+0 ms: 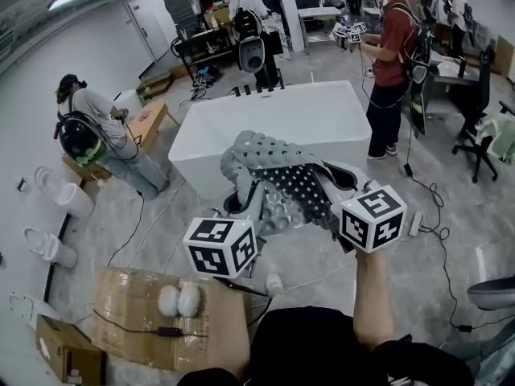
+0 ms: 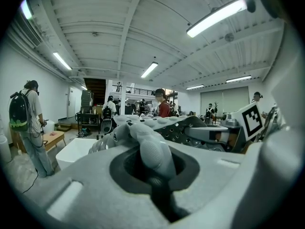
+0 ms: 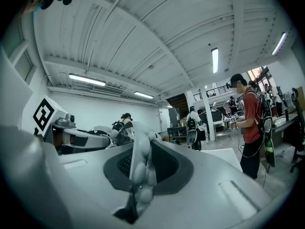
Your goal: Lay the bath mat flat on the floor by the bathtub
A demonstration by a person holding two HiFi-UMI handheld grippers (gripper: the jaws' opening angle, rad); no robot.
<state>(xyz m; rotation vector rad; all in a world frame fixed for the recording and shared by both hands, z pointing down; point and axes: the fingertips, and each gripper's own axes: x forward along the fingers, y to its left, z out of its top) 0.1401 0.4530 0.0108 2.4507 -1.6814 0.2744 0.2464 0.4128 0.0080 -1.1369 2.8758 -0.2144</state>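
The left gripper (image 2: 153, 178) and right gripper (image 3: 137, 187) are each clamped on an edge of the grey mat (image 1: 278, 175), which hangs bunched in the air before the white tub (image 1: 273, 119) (folded on itself). Best to draw the grippers apart until it is taut, then lower it level to the floor (image 1: 451, 240).

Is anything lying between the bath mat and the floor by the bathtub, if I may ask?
Nothing visible does: the bath mat hangs crumpled over the floor beside the bathtub, but hides the patch directly beneath.
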